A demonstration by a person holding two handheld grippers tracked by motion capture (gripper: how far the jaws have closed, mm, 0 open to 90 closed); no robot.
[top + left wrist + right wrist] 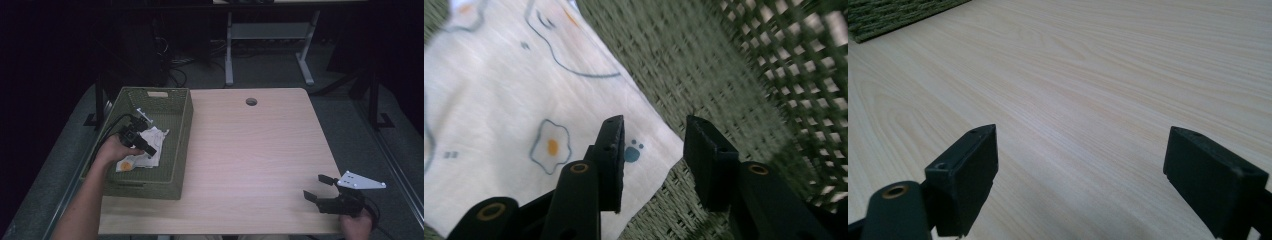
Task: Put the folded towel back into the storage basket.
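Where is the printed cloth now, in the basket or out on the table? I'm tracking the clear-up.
In the basket: the cloth lies on its woven floor, walls rising around it.

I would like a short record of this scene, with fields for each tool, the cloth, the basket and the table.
left tool: inside the basket, jaws apart, nothing between them, poised over the corner of the cloth
right tool: over the table's near right part, jaws wide open, holding nothing
cloth: white, printed with fried eggs, lying on the basket floor
basket: green, woven, on the left side of the table
table: light wood
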